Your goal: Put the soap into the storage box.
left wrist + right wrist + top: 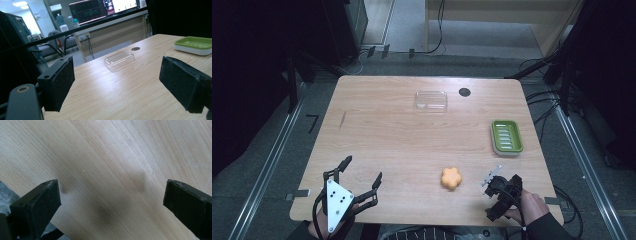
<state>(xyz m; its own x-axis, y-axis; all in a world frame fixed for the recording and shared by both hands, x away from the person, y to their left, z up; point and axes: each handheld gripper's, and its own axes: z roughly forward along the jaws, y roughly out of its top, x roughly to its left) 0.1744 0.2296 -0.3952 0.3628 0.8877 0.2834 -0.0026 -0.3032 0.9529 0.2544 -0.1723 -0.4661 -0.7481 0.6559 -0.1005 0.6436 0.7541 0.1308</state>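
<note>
Start position: left gripper (362, 176) and right gripper (493, 197), fingers spread and empty, at the tabletop's (387, 135) lower edge; a reach toward the orange flower-shaped piece (451, 178) probably follows.

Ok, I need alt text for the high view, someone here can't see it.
A wooden table holds an orange flower-shaped piece near the front, a green dish at the right and a clear lid at the back. A person's left tool and right tool, both open and empty, sit at the front corners.
</note>
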